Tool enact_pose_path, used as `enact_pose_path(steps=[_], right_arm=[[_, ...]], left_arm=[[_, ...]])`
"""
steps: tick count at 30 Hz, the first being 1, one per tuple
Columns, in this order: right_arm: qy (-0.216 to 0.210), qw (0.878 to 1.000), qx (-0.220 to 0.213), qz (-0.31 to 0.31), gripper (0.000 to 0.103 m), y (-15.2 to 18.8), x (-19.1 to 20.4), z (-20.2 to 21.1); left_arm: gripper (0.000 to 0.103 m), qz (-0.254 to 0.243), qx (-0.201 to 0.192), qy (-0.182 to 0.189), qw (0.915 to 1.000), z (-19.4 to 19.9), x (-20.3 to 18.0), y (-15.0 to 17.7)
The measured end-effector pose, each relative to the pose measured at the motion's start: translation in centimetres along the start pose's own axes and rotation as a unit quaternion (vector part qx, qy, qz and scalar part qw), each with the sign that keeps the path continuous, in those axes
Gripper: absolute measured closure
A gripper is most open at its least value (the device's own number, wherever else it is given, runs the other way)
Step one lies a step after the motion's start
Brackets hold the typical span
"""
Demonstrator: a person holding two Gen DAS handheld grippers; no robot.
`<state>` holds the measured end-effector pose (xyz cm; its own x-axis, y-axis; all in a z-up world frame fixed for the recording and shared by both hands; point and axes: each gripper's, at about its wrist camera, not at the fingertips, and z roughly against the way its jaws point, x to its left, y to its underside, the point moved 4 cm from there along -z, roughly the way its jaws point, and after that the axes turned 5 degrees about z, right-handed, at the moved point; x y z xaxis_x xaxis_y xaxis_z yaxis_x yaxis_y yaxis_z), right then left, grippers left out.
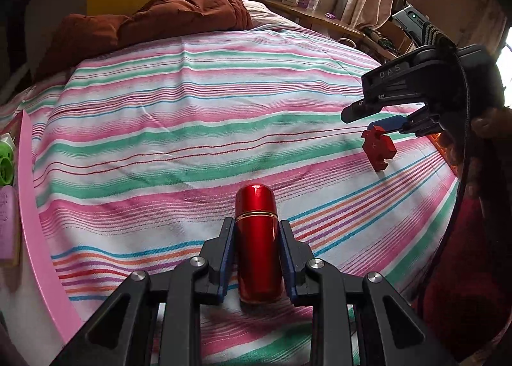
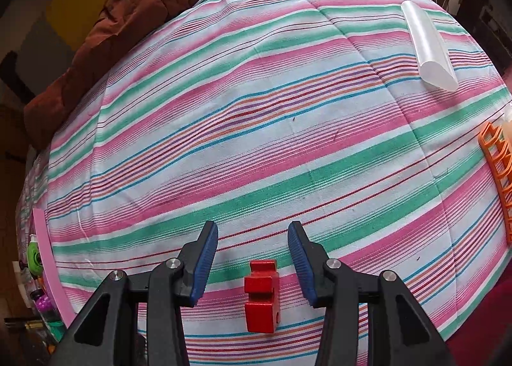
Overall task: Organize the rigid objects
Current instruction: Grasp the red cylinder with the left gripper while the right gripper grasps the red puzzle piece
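Right now, through the left wrist camera, my left gripper [image 1: 256, 257] is clenched on the red metal cylinder [image 1: 258, 238], its rounded cap poking out past the blue pads over the striped bedsheet [image 1: 179, 116]. The shell is glossy and the pads grip only its lower body, so I judge it could slide out or tip if I swing the hand quickly; a drop onto the soft bed would send it rolling. At the far left edge sits the pink tray [image 1: 30, 174] with small items in it, and a careless approach could knock those. To the right I see my right gripper [image 1: 371, 116] hanging over the red block [image 1: 379, 150]. Through the right wrist camera, that gripper [image 2: 252, 257] is released, its jaws spread wide with the block [image 2: 261, 297] lying between them, untouched. The block has notches and lies a little skewed, so closing off-centre might twist it or pinch sheet fabric. The clear tube [image 2: 428, 45] lies far right, well apart.
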<state>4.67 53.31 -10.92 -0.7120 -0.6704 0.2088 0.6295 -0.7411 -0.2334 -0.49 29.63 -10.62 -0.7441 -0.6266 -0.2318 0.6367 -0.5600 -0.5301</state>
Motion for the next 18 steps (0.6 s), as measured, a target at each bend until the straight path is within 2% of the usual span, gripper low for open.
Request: enact_pose_path(steps=[4,8,10,18], right_arm=[[0.011,1.0,0.018,0.007,0.056,0.7,0.0,0.6],[0.055,0.996,0.054,0.051,0.059,1.7,0.9,-0.1],[0.066,0.994,0.045,0.078,0.088,1.9,1.9,0.1],[-0.045,0.983,0.017,0.177,0.089,3.4,8.6,-0.8]], left_arm=[[0.075,0.005,-0.001,0.005,1.0,0.2,0.2,0.3],[0.075,0.008,-0.003,0.01,0.9999,-0.1,0.4,0.1],[0.075,0.009,-0.004,0.012,0.9999,0.0,0.5,0.2],[0.075,0.013,-0.009,0.017,0.9997,0.1,0.7,0.4]])
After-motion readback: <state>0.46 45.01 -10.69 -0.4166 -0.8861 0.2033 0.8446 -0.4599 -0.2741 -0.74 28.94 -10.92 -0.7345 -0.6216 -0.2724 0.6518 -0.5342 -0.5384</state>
